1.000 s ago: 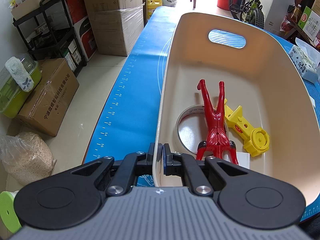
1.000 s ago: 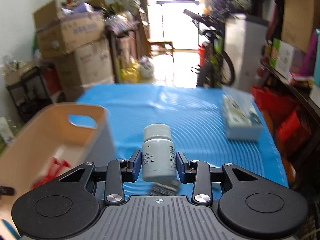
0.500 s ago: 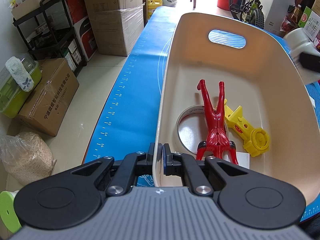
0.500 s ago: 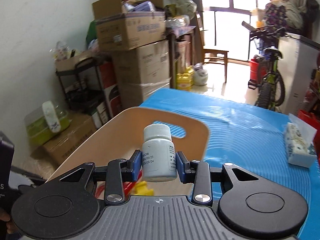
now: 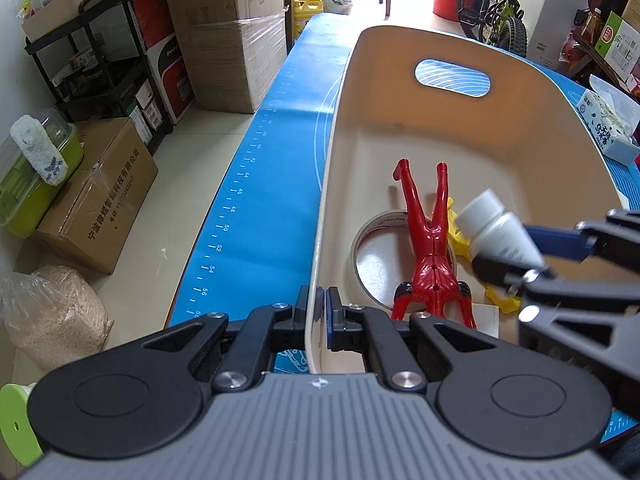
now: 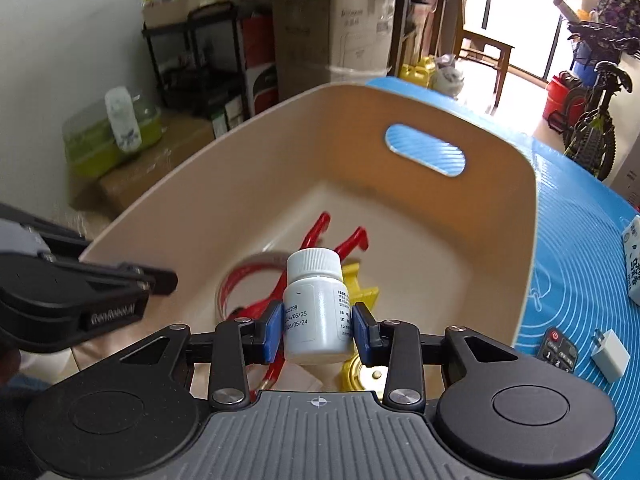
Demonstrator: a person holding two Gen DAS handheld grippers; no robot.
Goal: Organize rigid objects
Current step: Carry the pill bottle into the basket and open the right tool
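White bottle (image 6: 316,304) over beige bin (image 6: 516,264)

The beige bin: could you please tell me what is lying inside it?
Inside the beige bin: a red toy figure over a tape roll, and a yellow plastic piece partly hidden by the held white bottle.

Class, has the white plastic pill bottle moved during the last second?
Yes. The white plastic pill bottle, clamped in the right gripper, travelled leftward from over the blue mat to above the beige plastic tub.
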